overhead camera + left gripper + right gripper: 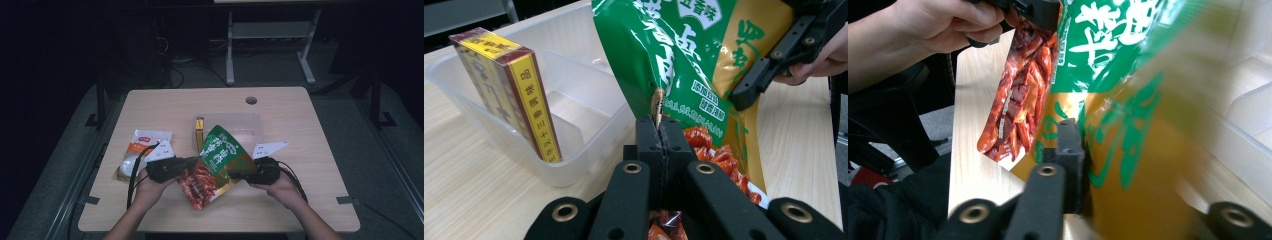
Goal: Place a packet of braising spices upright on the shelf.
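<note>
While both hands hold their tools over the near half of the table [300, 200], a green and orange snack bag [220, 160] hangs stretched between the two sets of jaws, lifted off the wood and tilted.

Farthest out on the left gripper's outer side lies a white and orange packet [142, 147] flat on the table, partly under that gripper's grey plate and cable.

Next comes the left gripper [192, 162]; in the left gripper view [658, 145] its jaws stand pressed together with a thin fold of the bag's edge pinched between them, at the seam where the green print meets the picture of red meat strips. Beyond those jaws and off to their left in that view stands a clear plastic bin [574, 170], with a yellow and dark red box [531, 100] leaning upright against its near wall. From the high view the bin [250, 122] sits just behind the bag, the box [199, 132] at its left end.

Between the two grippers the bag spans the gap, its green top toward the bin and its red lower corner toward the person.

Last, the right gripper [240, 175] meets the bag's orange edge. In the right gripper view [1083, 165] one jaw lies against the bag and the other is behind the blurred foil, so the bag appears clamped between them, though the far jaw cannot be made out. Across from these jaws the person's left hand [923, 30] shows at the bag's opposite edge.
</note>
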Tool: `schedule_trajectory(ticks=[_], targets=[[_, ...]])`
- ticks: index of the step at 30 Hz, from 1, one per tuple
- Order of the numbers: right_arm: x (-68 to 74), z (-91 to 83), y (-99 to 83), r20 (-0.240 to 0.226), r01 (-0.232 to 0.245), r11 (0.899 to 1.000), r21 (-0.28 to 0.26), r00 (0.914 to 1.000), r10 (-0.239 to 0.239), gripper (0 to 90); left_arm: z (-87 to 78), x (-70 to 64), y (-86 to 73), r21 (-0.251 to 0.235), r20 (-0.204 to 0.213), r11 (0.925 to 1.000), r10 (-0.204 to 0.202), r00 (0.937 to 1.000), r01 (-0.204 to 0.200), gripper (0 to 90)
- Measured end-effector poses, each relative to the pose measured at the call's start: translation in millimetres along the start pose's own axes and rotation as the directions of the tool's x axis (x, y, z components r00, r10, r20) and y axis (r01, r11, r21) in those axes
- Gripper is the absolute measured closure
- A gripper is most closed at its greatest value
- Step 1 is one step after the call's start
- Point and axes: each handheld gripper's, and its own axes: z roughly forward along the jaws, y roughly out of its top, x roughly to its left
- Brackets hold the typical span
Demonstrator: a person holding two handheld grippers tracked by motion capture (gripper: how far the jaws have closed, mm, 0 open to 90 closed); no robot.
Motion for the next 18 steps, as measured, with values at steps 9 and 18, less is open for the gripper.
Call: schedule_trajectory(ticks=[9, 18], targets=[[3.8, -10.0, 6.8, -0.023, 0.035, 0.999, 0.010, 0.9991, -0.035, 90.0, 1.2, 1.3, -5.0, 0.004, 0.020, 0.9999, 0.010, 0.9997, -0.011, 88.0], [7.0, -23.7, 18.5, -0.018, 0.057, 0.998, 0.000, 0.9982, -0.057, 90.0, 4.3, -2.0, -9.3, 0.037, 0.046, 0.9992, 0.015, 0.9988, -0.017, 88.4]])
